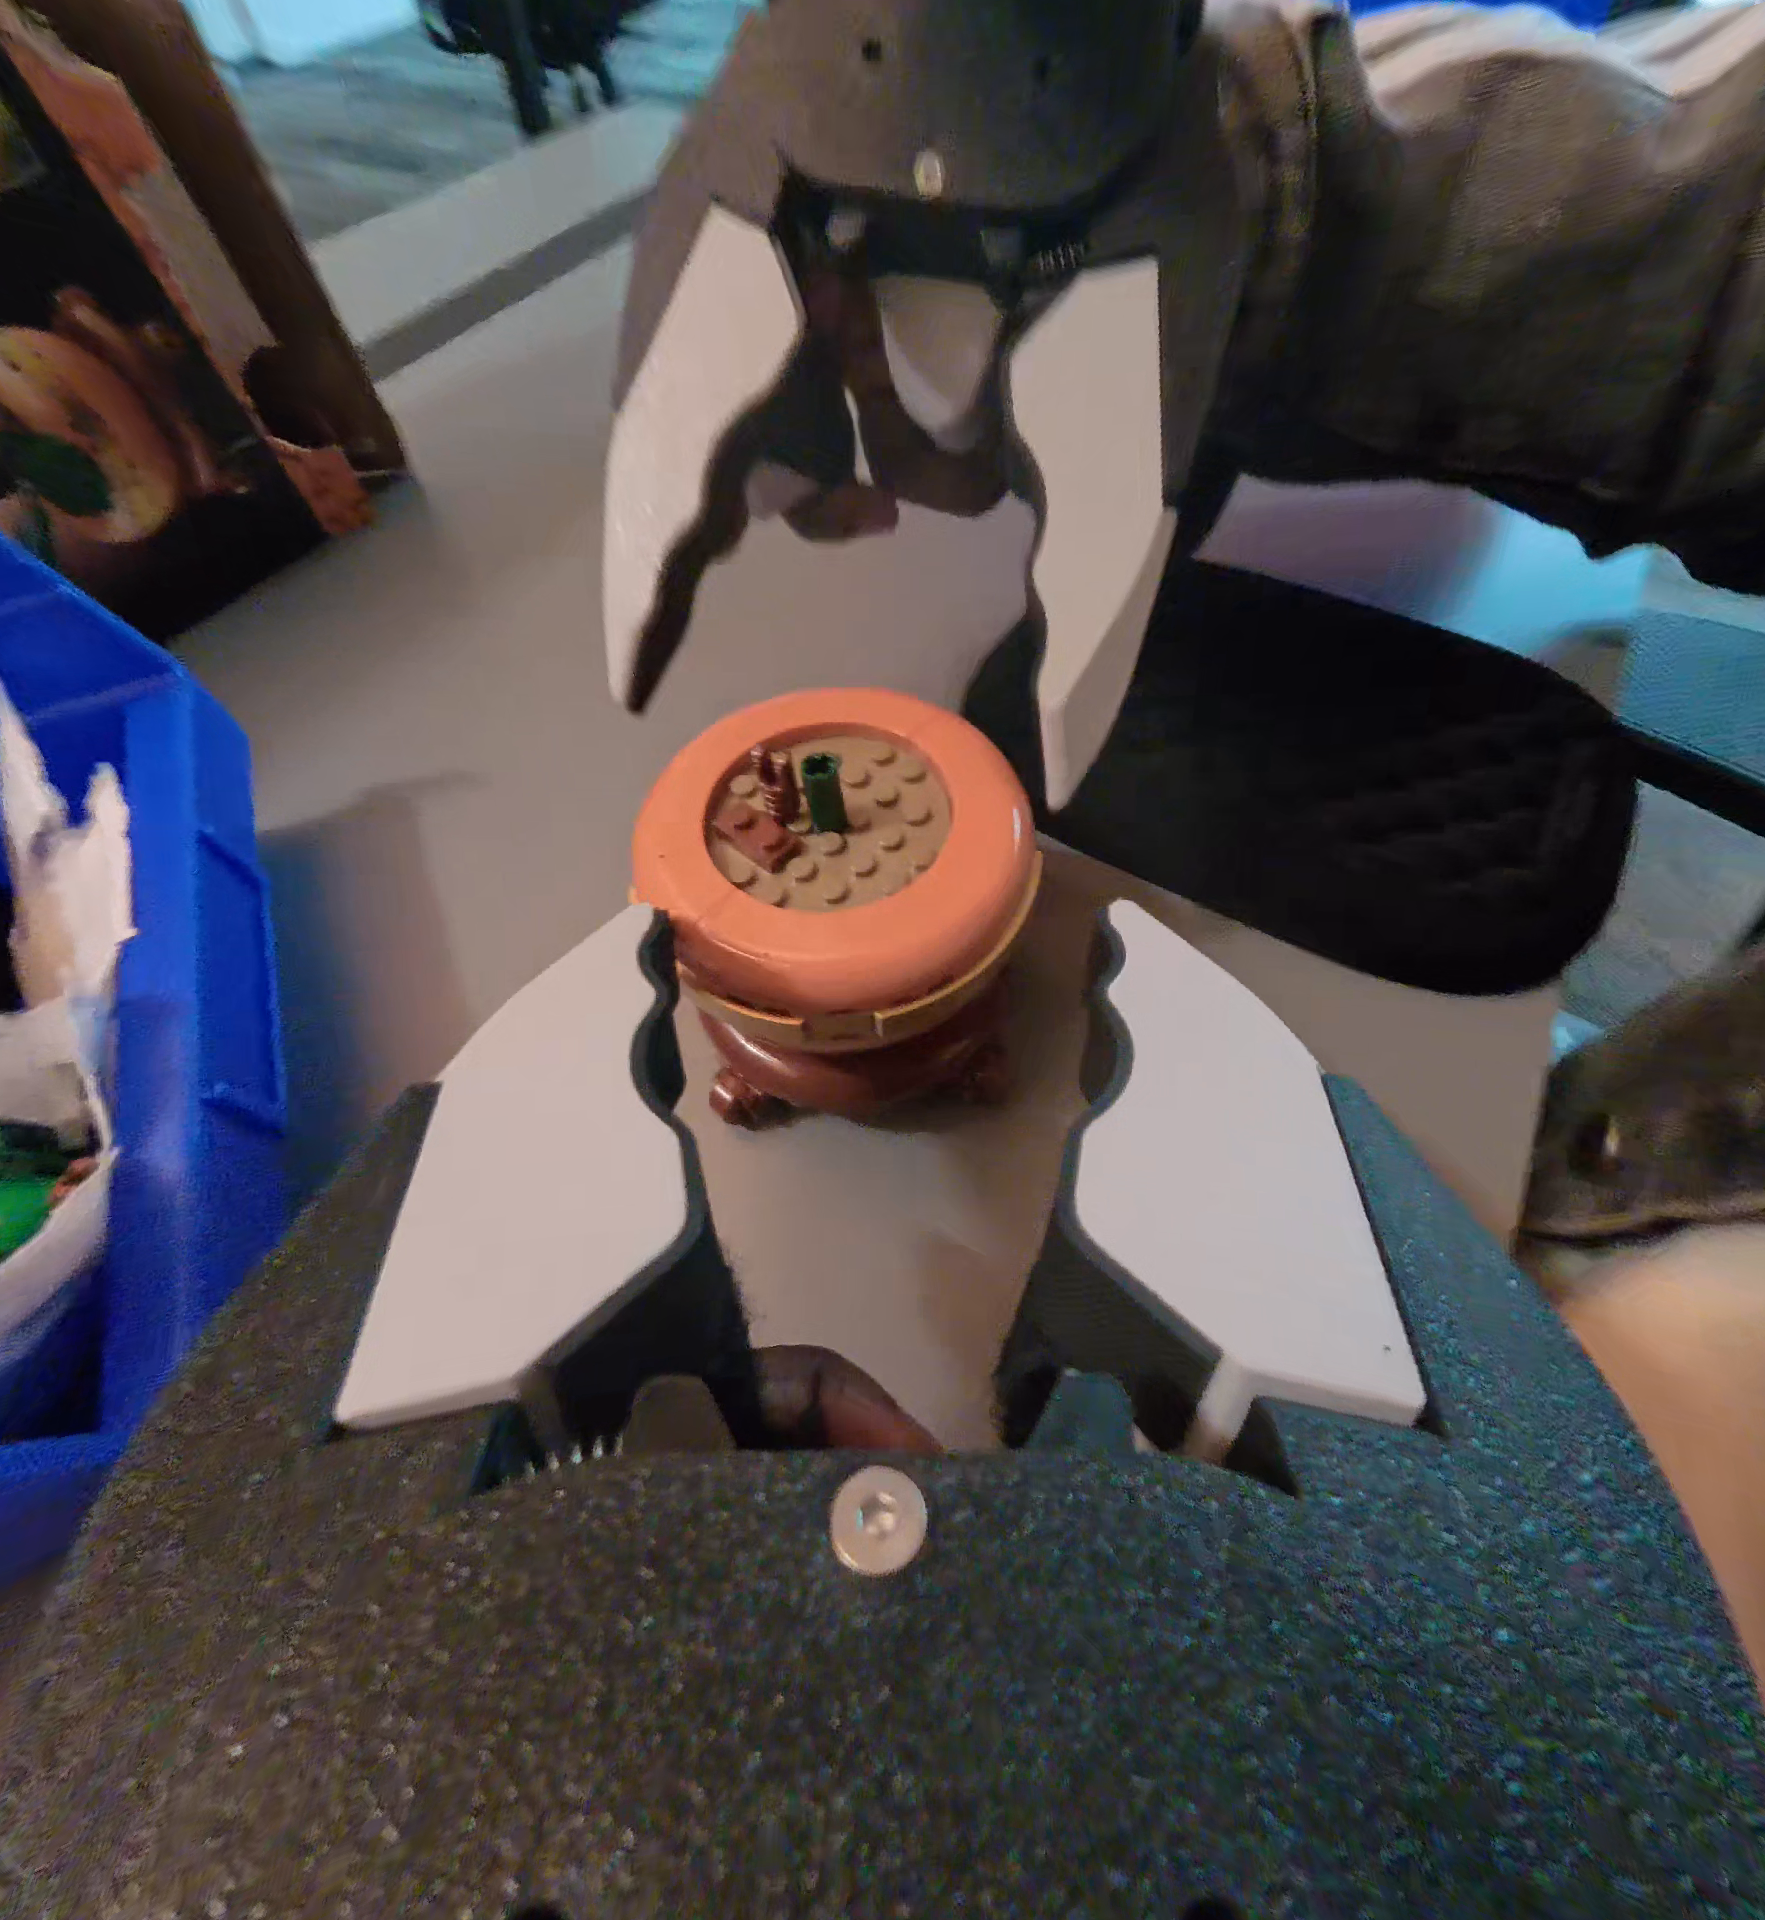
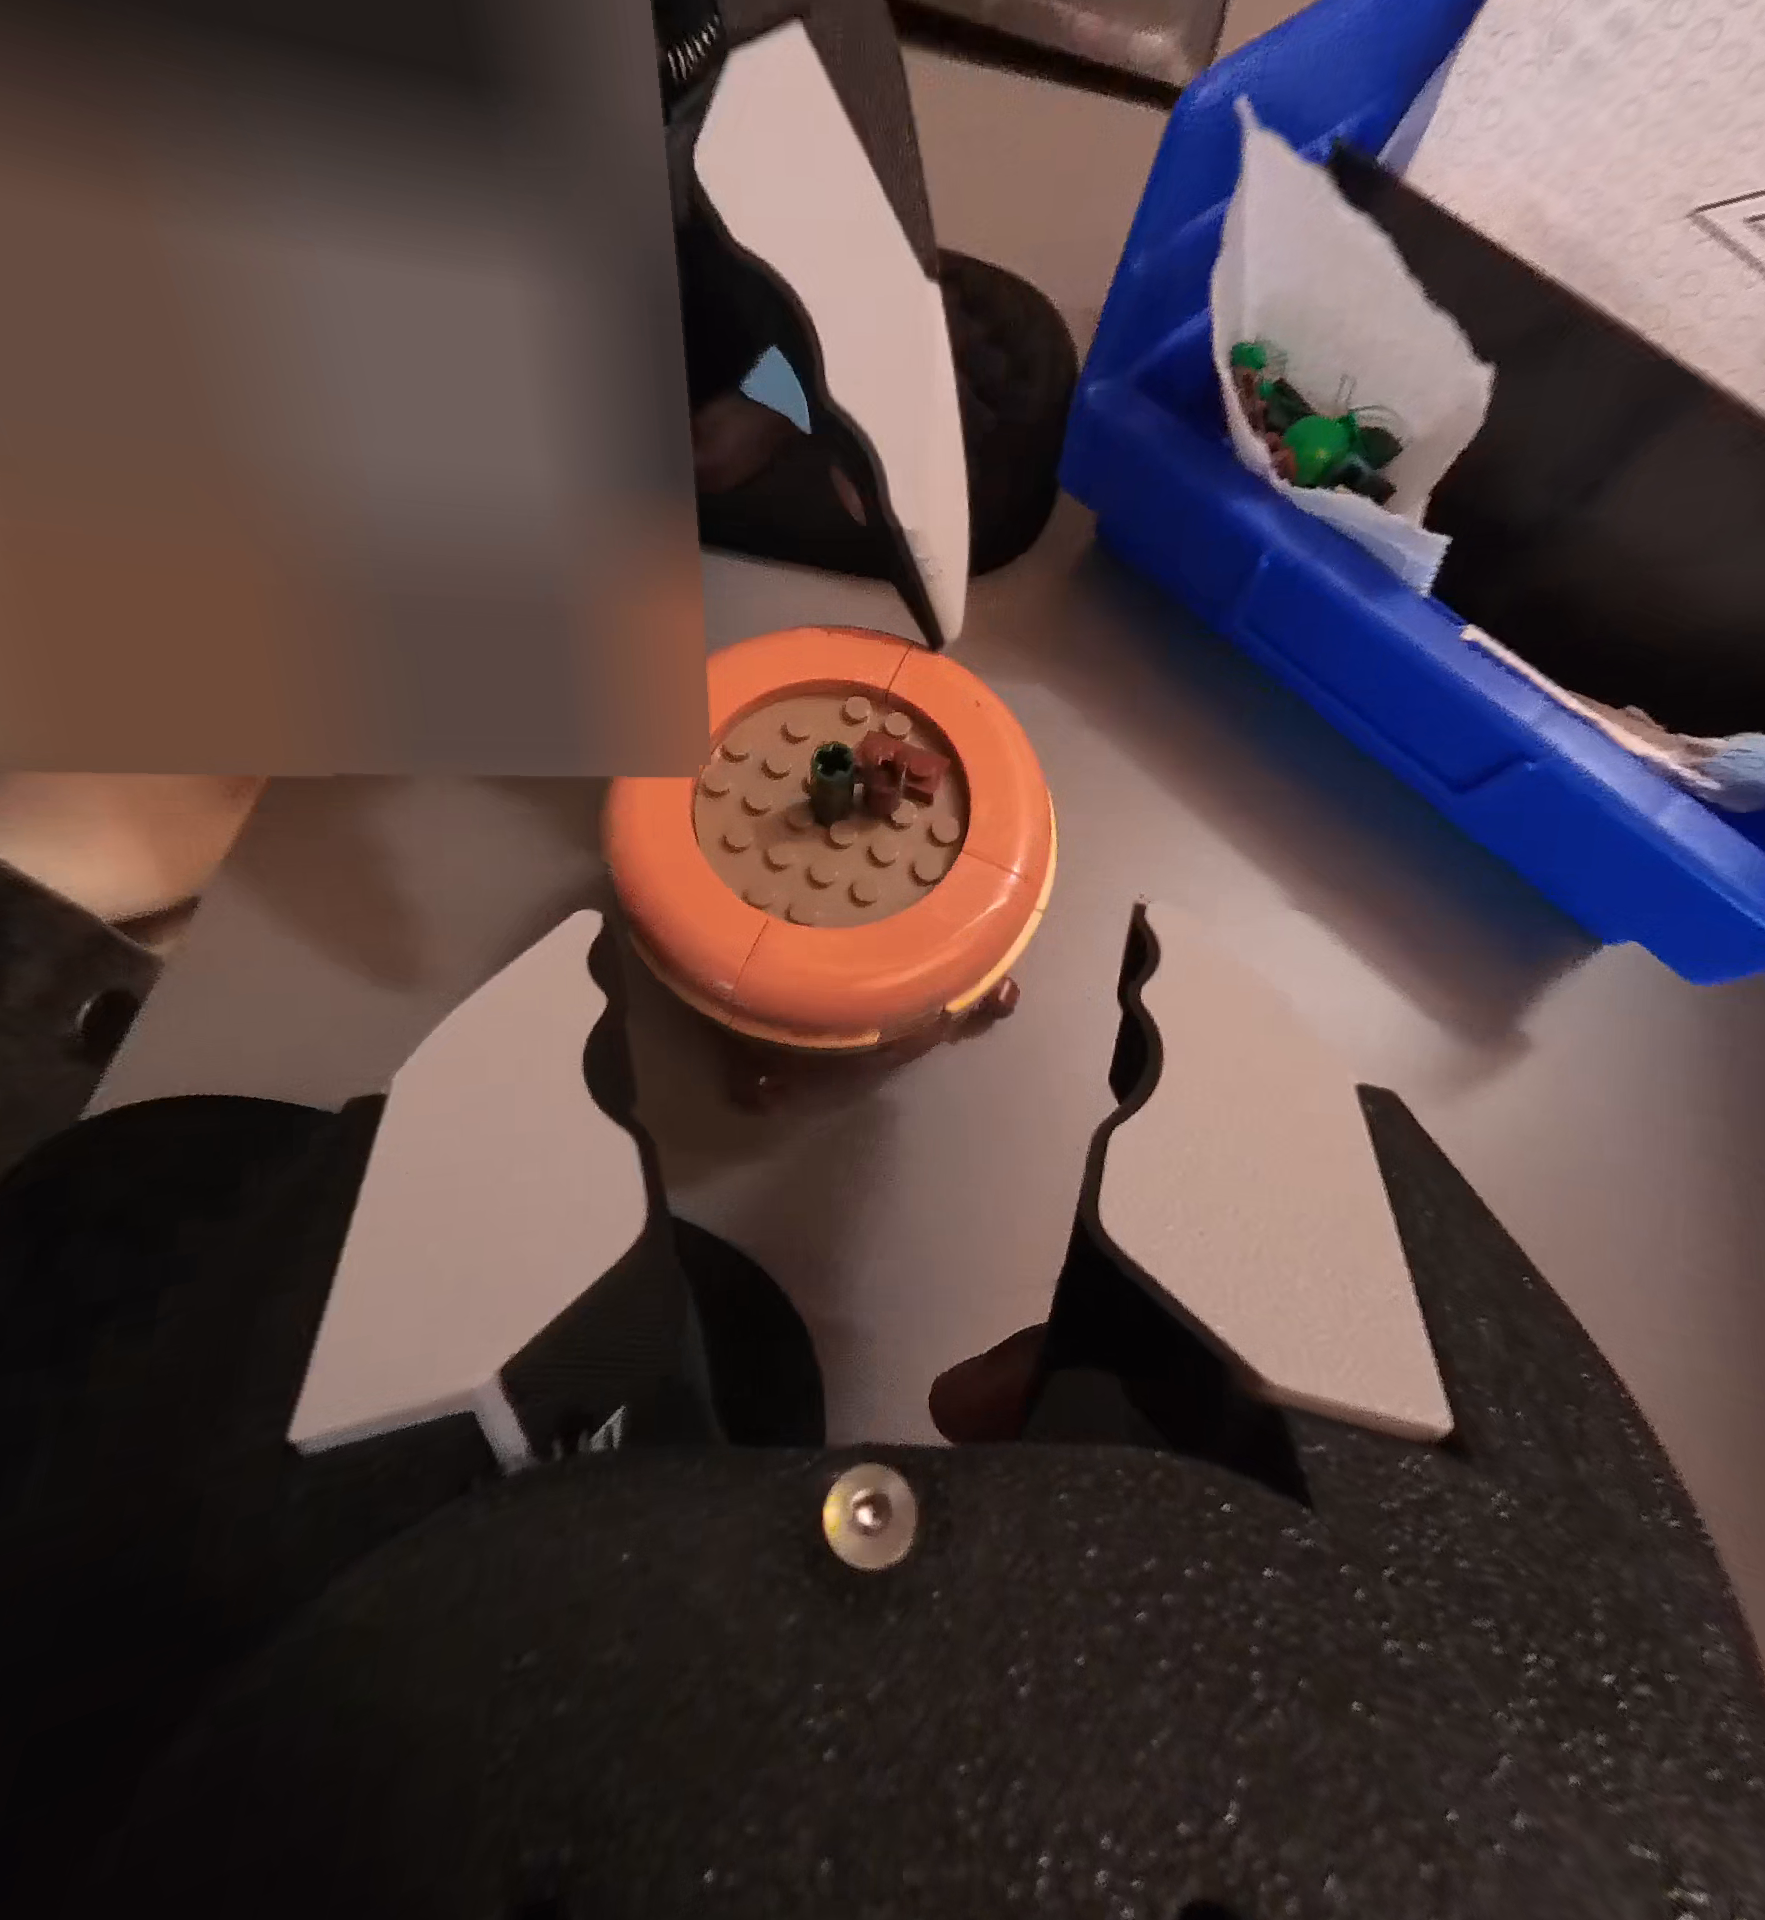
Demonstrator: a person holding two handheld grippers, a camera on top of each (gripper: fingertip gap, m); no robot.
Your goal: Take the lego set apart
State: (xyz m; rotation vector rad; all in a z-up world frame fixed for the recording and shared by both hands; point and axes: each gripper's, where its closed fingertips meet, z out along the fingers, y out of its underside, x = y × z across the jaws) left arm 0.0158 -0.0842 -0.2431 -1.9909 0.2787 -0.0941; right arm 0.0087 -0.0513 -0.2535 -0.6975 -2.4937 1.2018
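Observation:
The lego set [image 1: 836,940] is a small round pot with an orange-brown ring top, a tan studded plate inside and a dark brown base. It stands upright on the grey table [image 1: 421,717]. A dark green peg [image 1: 821,792] and small red-brown pieces [image 1: 759,831] stick up from the studs. My left gripper [image 1: 876,914] is open, its fingers flanking the pot's near side. My right gripper [image 1: 847,743] is open, pointing down at the pot's far side. In the right wrist view the pot [image 2: 826,971] sits just past my open right gripper [image 2: 862,920]. One finger of the left gripper [image 2: 857,312] shows behind the pot.
A blue bin [image 1: 192,935] stands left of the pot and holds a torn white paper bag of green pieces [image 2: 1314,436]. A picture box [image 1: 130,364] stands at the back left. A black chair seat [image 1: 1377,790] lies beyond the table's right edge. A white box [image 2: 1636,208] leans in the bin. Across from one pair of fingers to the other is roughly 5 centimeters.

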